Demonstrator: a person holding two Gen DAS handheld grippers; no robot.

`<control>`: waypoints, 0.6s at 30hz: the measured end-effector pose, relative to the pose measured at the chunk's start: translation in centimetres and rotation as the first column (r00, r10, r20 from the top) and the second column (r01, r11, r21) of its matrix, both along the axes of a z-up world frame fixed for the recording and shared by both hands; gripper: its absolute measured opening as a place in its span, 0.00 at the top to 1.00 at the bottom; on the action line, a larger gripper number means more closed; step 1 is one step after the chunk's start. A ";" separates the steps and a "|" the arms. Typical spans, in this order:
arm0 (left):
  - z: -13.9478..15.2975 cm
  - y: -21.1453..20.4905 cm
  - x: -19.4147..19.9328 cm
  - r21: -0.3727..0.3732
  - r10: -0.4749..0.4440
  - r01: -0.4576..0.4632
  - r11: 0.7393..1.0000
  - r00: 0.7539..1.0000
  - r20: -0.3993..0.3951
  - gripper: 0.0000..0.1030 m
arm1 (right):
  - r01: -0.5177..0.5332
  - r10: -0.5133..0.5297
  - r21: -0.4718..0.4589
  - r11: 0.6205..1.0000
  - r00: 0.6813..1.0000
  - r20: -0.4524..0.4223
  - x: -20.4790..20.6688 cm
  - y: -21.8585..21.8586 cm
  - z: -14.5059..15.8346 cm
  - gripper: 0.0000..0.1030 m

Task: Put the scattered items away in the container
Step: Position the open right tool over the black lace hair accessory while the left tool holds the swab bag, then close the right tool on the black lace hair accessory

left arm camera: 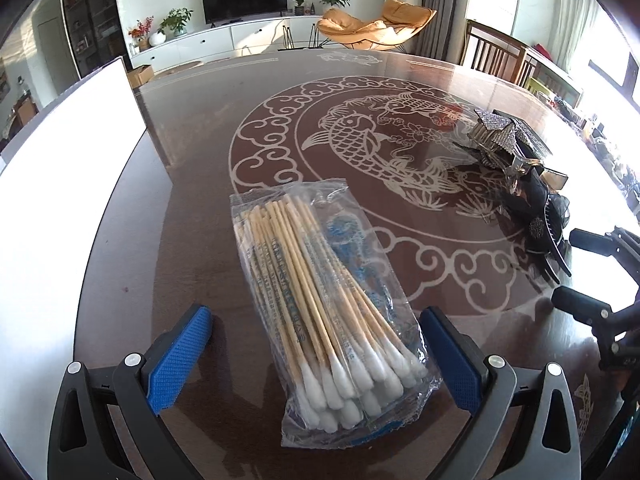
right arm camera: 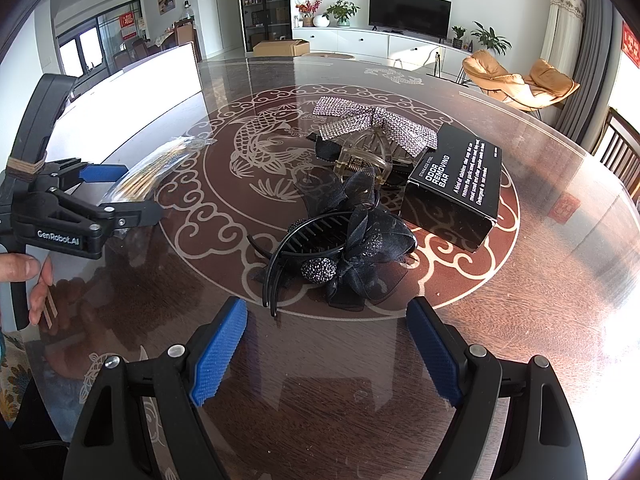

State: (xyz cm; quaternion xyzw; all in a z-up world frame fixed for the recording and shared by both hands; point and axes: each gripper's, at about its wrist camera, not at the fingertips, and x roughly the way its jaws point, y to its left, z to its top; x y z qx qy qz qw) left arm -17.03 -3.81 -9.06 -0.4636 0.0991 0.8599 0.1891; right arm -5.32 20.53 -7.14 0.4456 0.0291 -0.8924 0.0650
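We see the task's items scattered on a dark wooden bench (left arm camera: 192, 184) under glass, patterned with a pale carp-and-cloud medallion. Nearest the left hand-held gripper (left arm camera: 316, 360) lies a clear plastic packet of cotton swabs (left arm camera: 320, 308) — wooden sticks, white tips toward the camera, blue print on the wrapper. It lies flat between the blue pads, which stand wide apart and touch neither side of it.

The right wrist view shows what the left view renders only as a dark cluster at its right edge: a black hair claw (right arm camera: 336, 256) with gauzy bow and beaded balls, a clear claw clip with a rhinestone bow (right arm camera: 372, 136) behind it, and a black box (right arm camera: 456, 188) lettered "ODOR REMOVING BAR", just beside both. The right hand-held gripper (right arm camera: 328, 352) hovers short of the black claw, jaws wide, holding nothing.

Only the right view shows the person's hand (right arm camera: 28, 280) gripping the left tool's handle. Both views show a white panel-like object (left arm camera: 60, 200) at the bench's left — whether it is the container we cannot tell.
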 end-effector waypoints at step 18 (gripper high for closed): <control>0.2 1.9 -0.1 -0.031 0.078 -0.077 0.997 0.996 0.040 0.00 | 0.179 -0.173 -0.284 0.942 0.984 0.048 -1.7 2.1 0.8 0.20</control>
